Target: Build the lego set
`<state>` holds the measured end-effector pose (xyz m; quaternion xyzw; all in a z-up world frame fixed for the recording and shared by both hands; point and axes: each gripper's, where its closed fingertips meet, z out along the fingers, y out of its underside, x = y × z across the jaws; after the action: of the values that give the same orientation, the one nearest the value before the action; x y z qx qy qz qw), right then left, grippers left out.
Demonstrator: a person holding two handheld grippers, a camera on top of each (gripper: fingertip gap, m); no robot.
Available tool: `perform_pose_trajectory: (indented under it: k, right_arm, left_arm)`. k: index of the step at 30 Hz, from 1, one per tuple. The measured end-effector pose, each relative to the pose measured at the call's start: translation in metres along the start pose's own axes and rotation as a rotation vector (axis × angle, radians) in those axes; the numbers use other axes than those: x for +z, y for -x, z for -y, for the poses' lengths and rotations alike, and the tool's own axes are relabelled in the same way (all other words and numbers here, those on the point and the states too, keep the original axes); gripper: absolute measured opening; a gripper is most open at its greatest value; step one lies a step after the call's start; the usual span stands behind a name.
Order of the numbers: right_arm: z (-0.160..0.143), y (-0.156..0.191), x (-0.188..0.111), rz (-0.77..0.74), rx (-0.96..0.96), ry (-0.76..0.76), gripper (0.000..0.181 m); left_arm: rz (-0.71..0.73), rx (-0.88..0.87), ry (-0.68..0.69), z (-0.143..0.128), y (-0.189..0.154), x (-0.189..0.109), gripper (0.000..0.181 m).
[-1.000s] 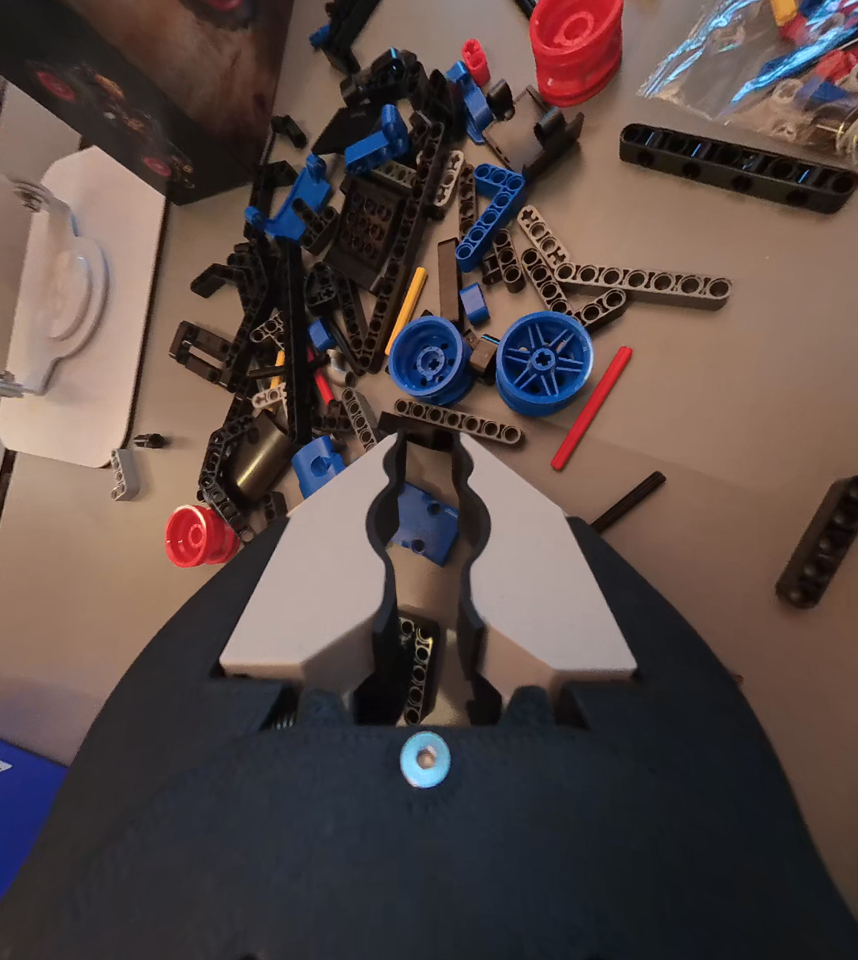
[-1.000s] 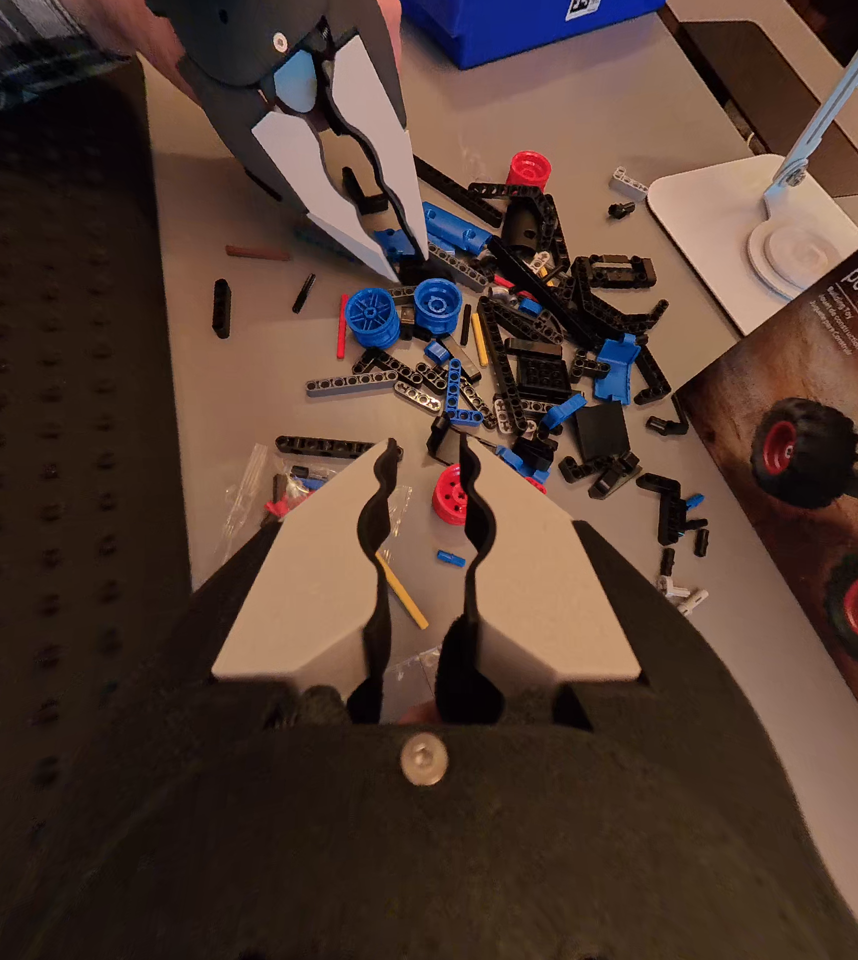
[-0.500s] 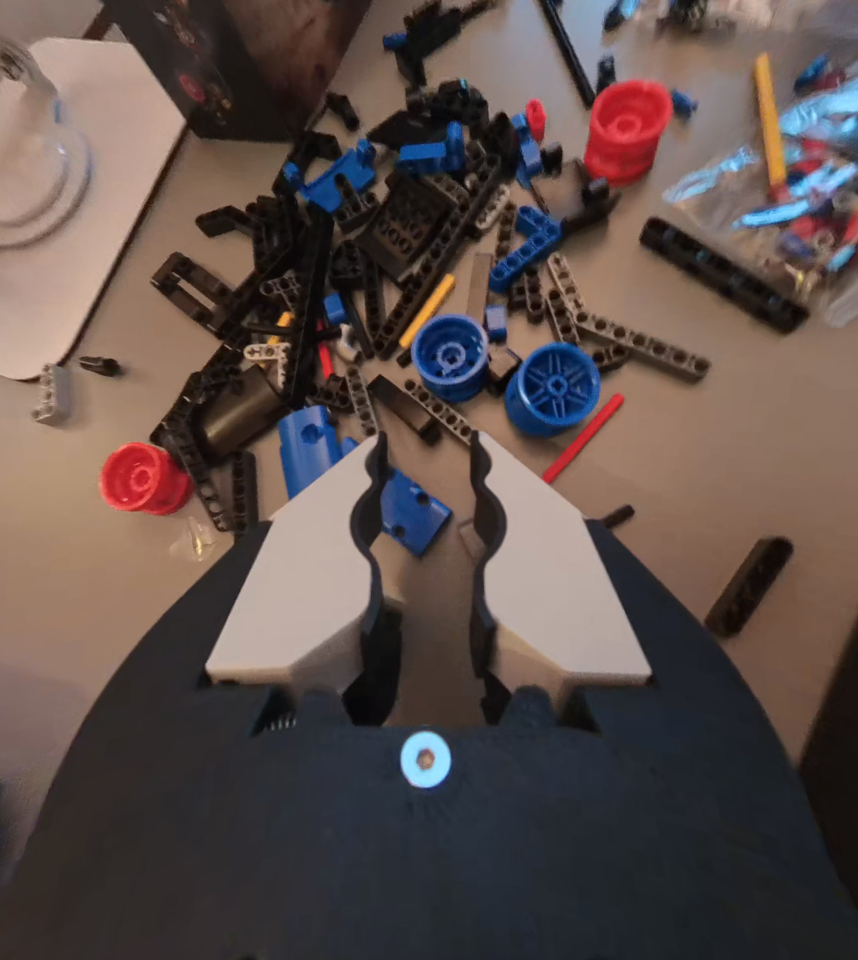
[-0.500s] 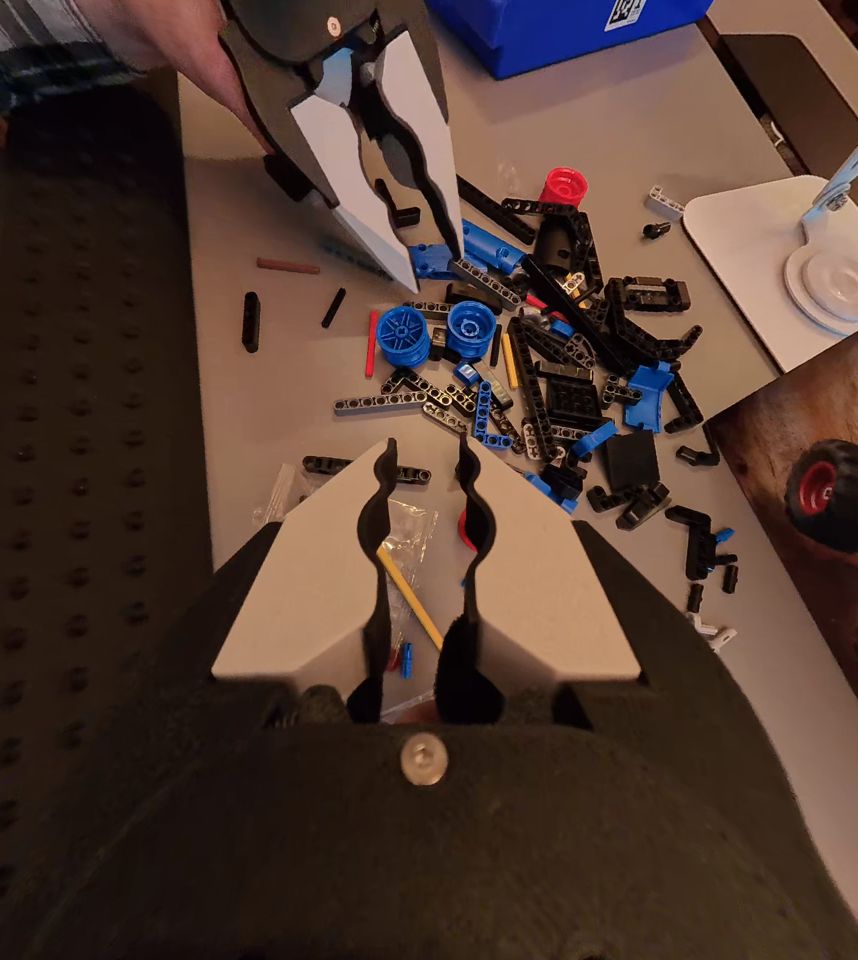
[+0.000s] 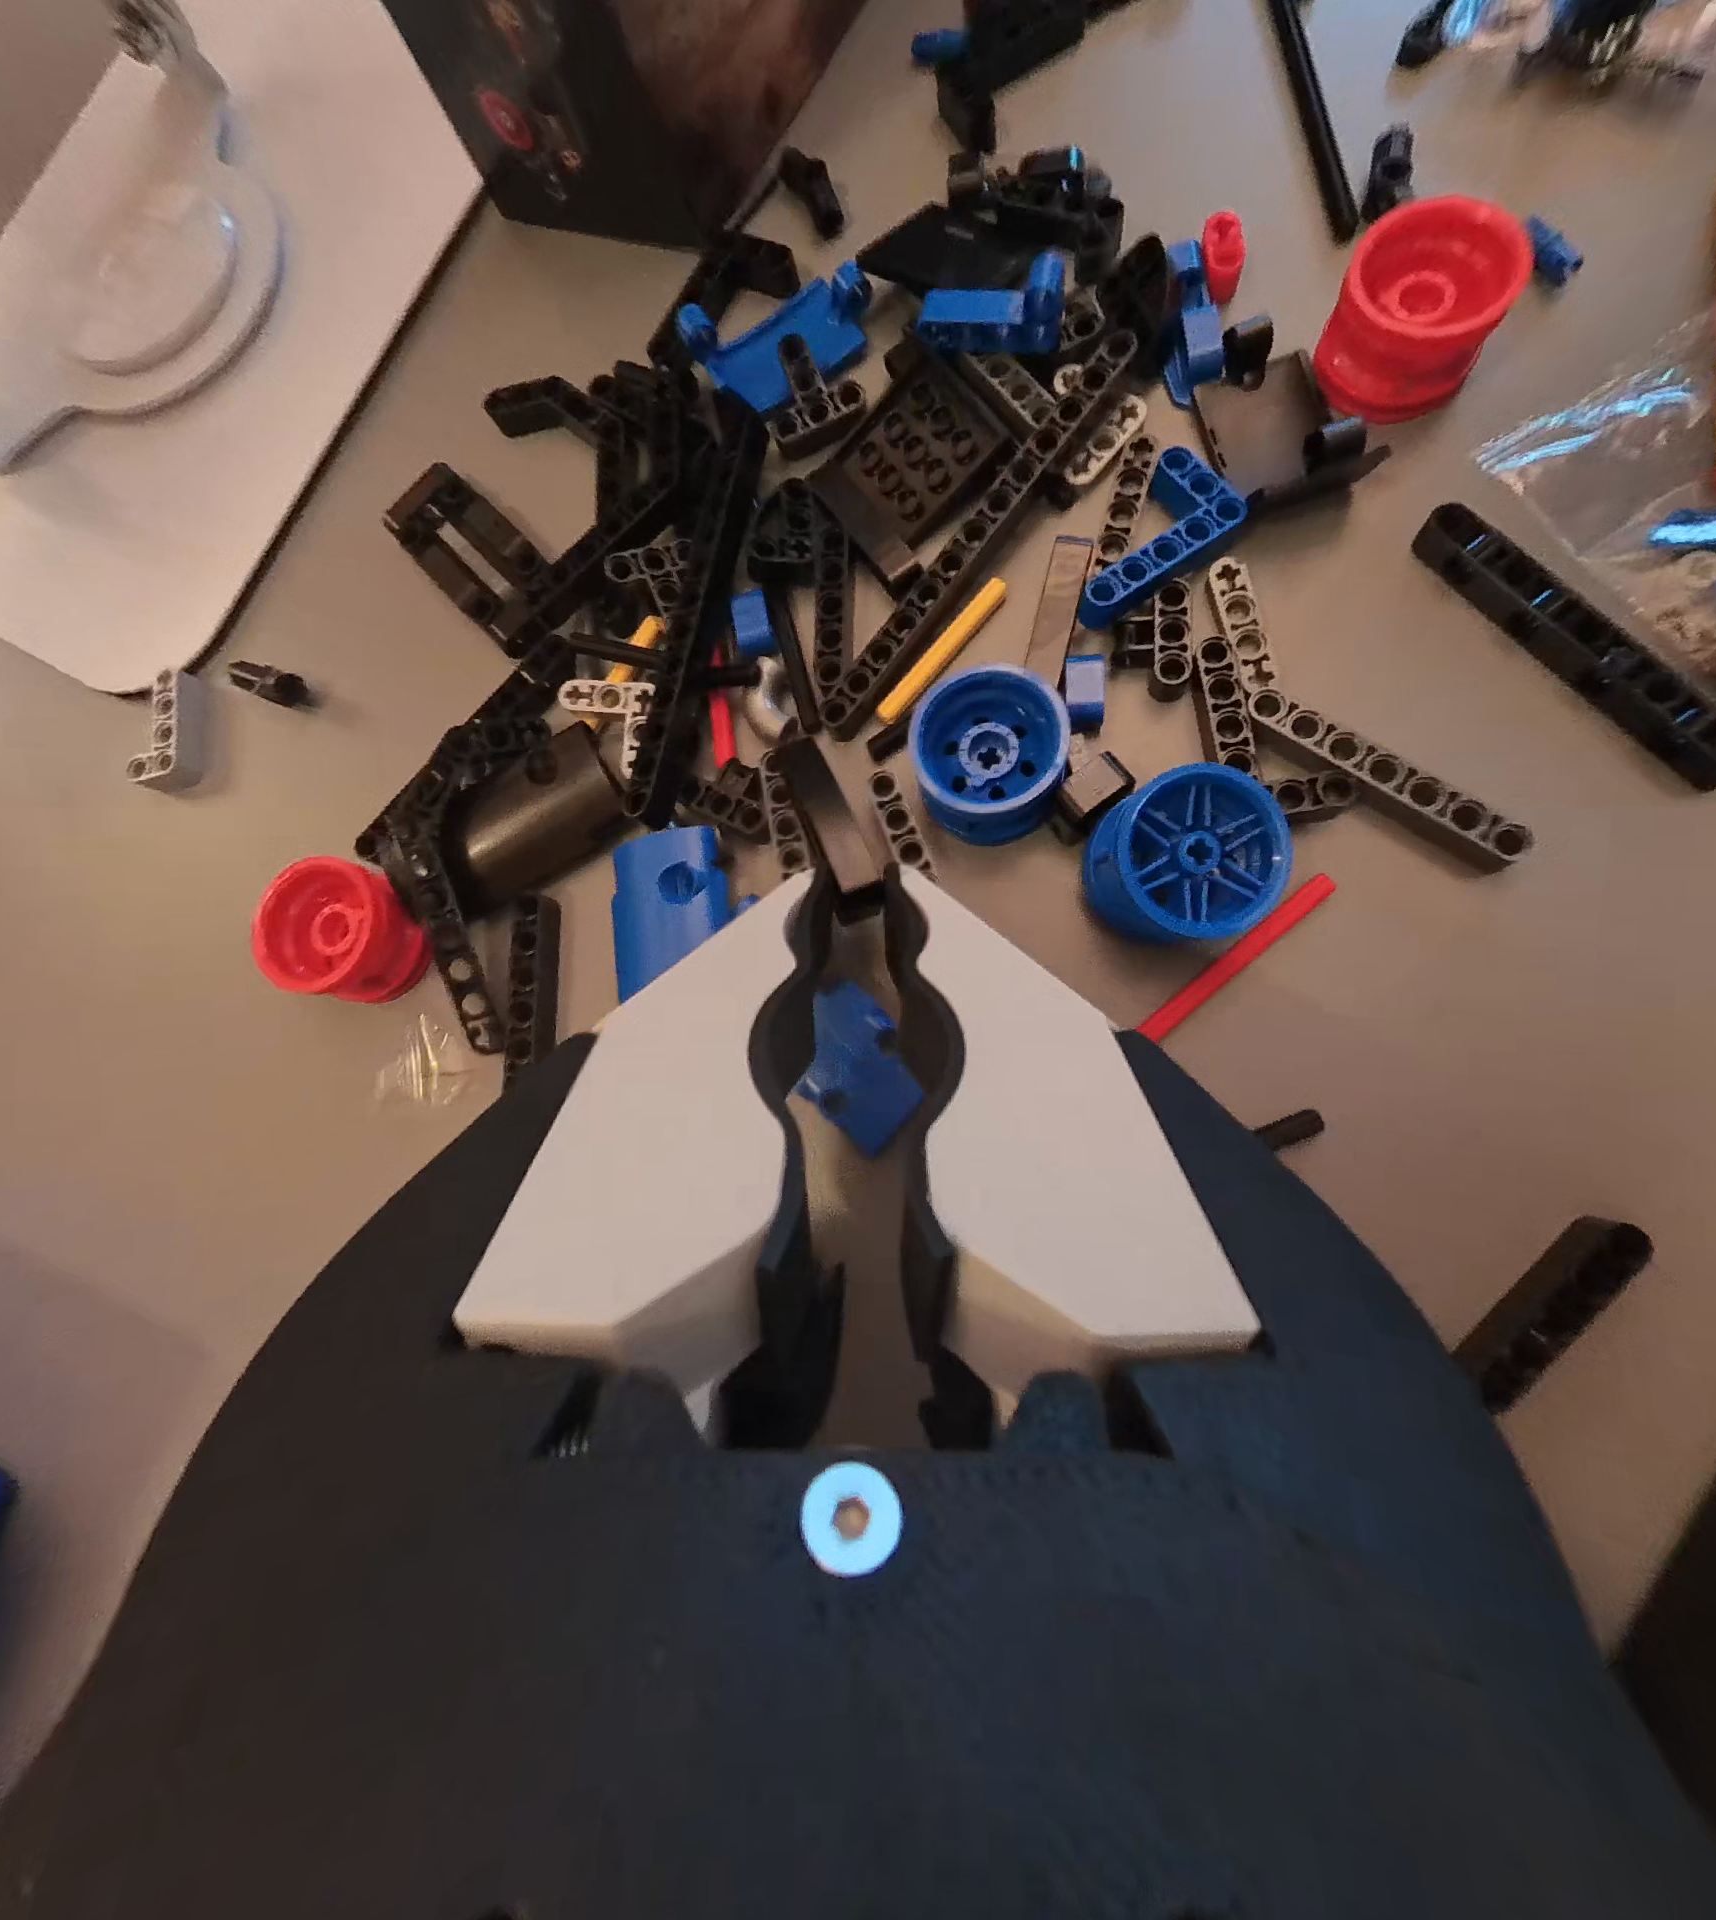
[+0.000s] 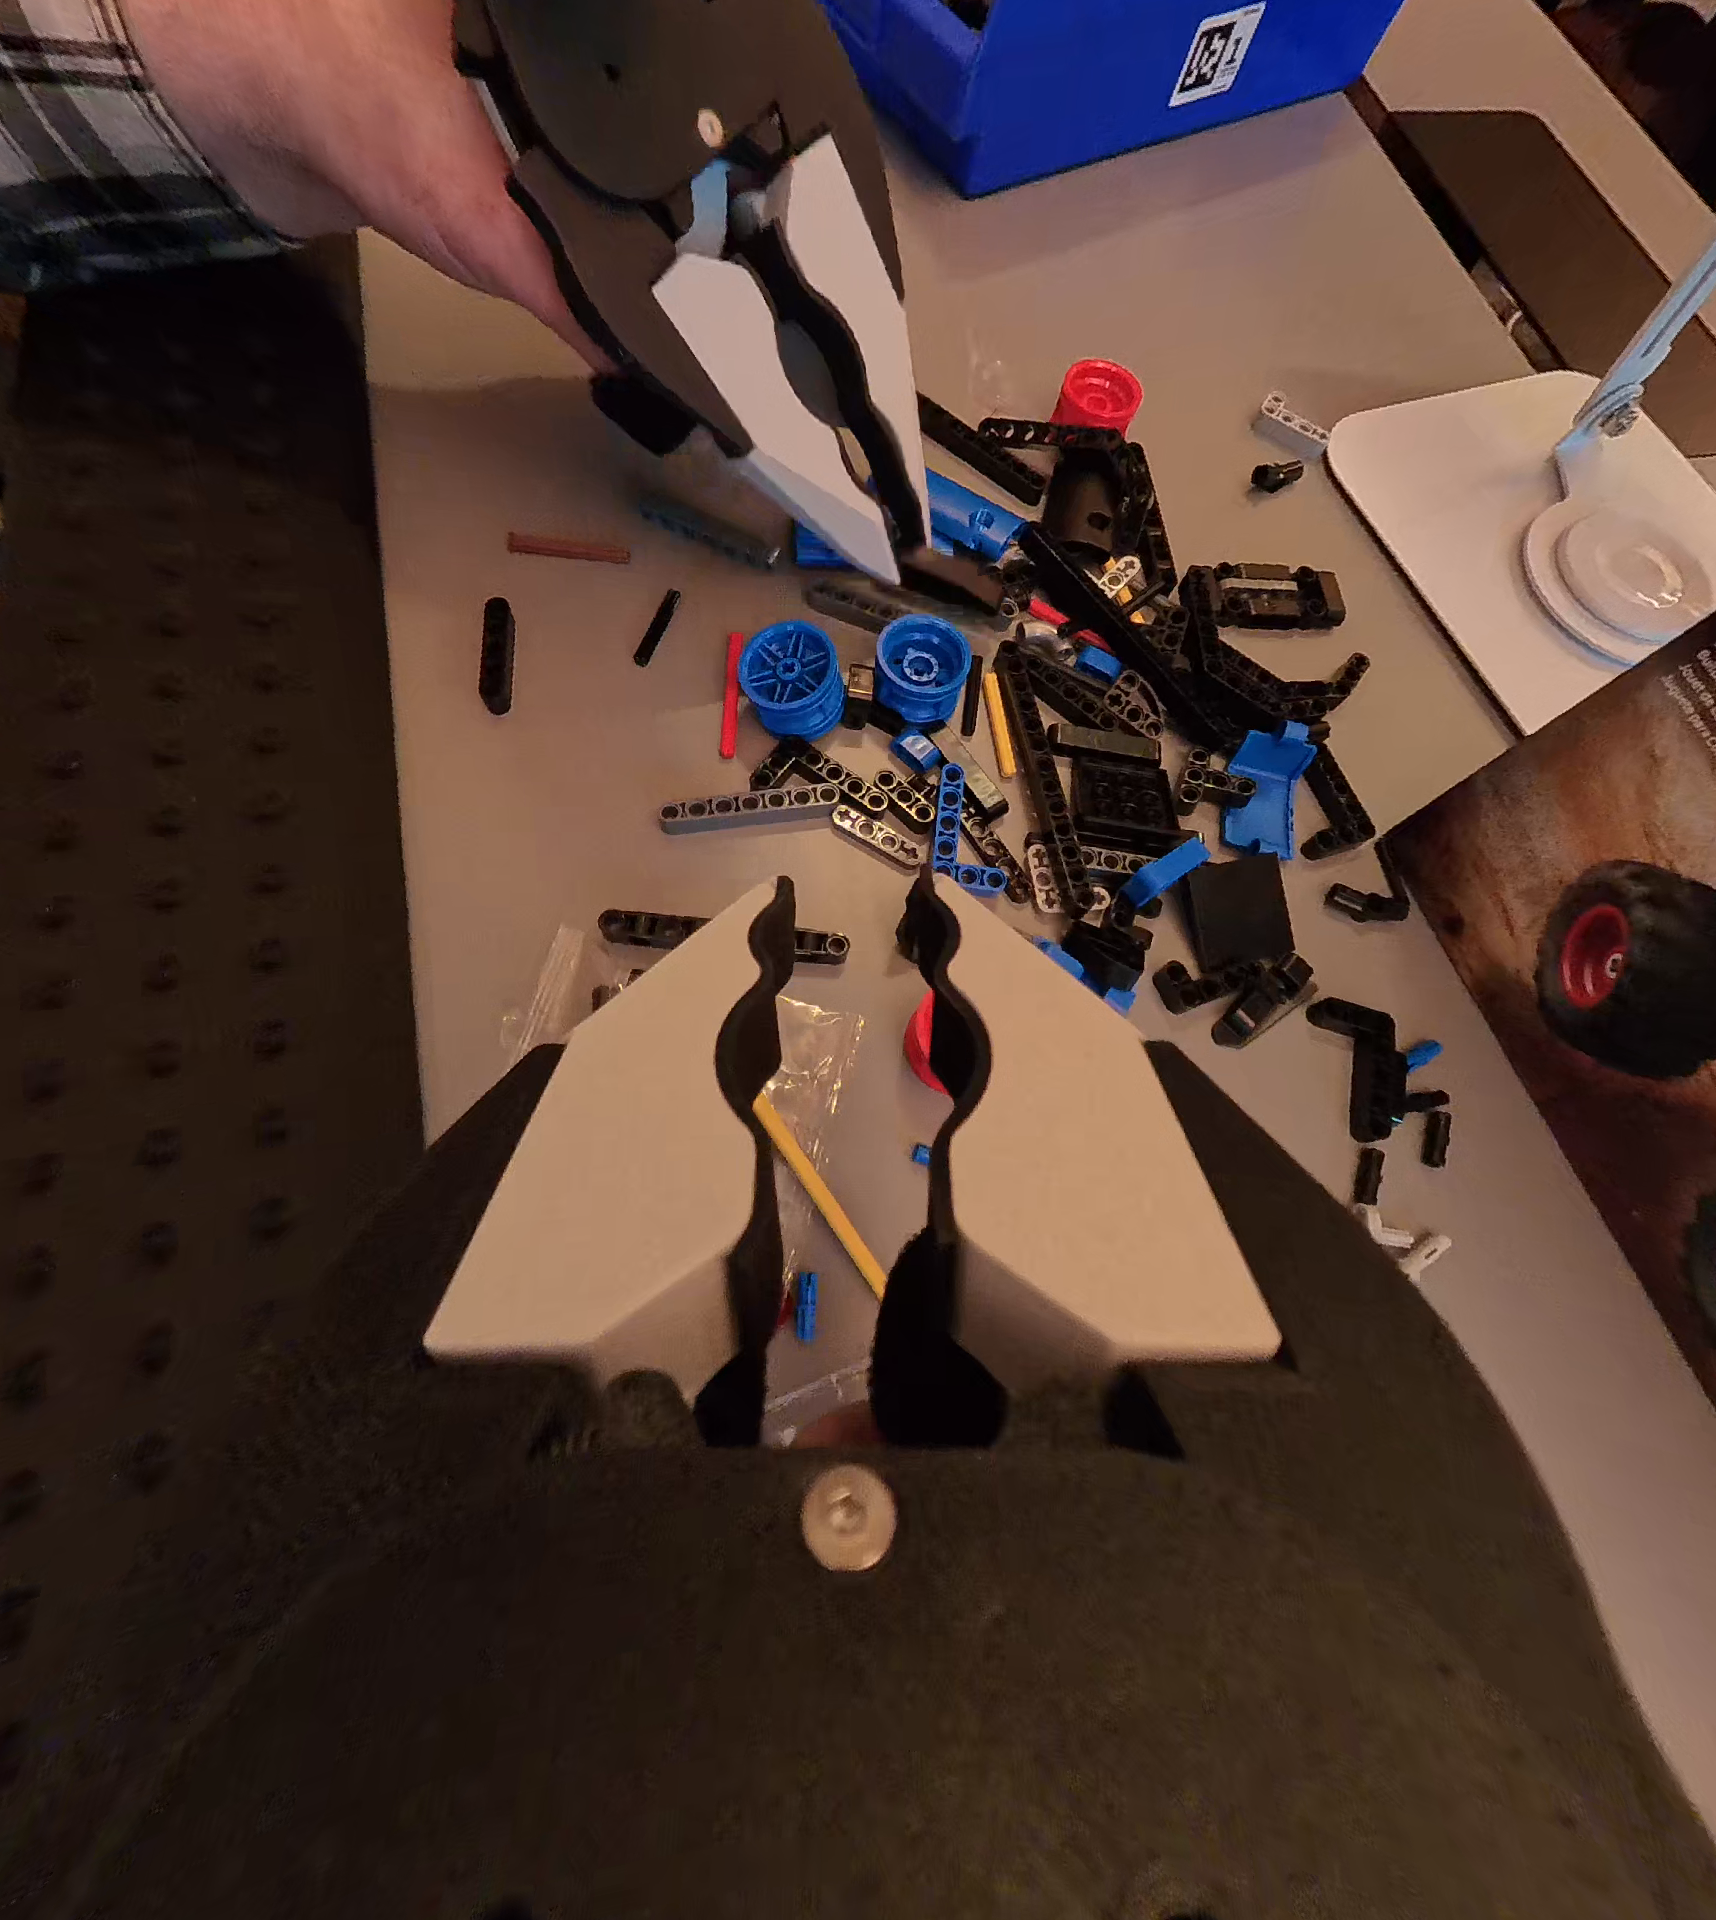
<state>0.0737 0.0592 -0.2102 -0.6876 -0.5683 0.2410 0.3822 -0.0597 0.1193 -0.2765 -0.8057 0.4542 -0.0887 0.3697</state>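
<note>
Nothing is assembled yet — my left hand-held gripper (image 5: 852, 896) pinches a black piece (image 5: 838, 821) beside the blue wheels (image 5: 987, 748) on the bench (image 5: 1456, 1039), my right hand-held gripper (image 6: 849, 904) gapes empty.

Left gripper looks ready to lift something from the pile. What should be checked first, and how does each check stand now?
1. Left gripper fingers closed on the black piece: ok.
2. Black piece free of neighbouring beams: cannot tell.
3. Grip firm enough to lift: cannot tell.
4. Right gripper open, holding nothing: ok.
5. Both grippers well apart: ok.
6. Blue wheels clear of the left fingers: ok.
</note>
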Motion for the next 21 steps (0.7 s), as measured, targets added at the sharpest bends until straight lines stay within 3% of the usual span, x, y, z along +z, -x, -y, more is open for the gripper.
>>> perform_pose_trajectory:
  k: [4, 7, 12, 17, 21]
  right_arm:
    - [0.009, 0.000, -0.002, -0.018, 0.038, -0.037, 0.023]
    - [0.025, 0.003, 0.001, -0.025, 0.105, -0.093, 0.025]
    - [0.066, 0.019, 0.013, 0.099, 0.305, -0.304, 0.028]
    - [0.093, 0.023, 0.021, 0.209, 0.460, -0.451, 0.028]
    - [0.104, 0.029, 0.018, 0.286, 0.503, -0.508, 0.013]
  left_arm:
    - [-0.065, -0.097, -0.200, 0.024, 0.000, -0.027, 0.007]
    - [-0.208, -0.207, -0.415, 0.053, -0.013, -0.056, 0.007]
    - [-0.405, -0.314, -0.681, 0.089, -0.036, -0.095, 0.007]
    - [-0.520, -0.292, -0.751, 0.098, -0.065, -0.107, 0.007]
    - [-0.573, -0.327, -0.796, 0.099, -0.073, -0.114, 0.007]
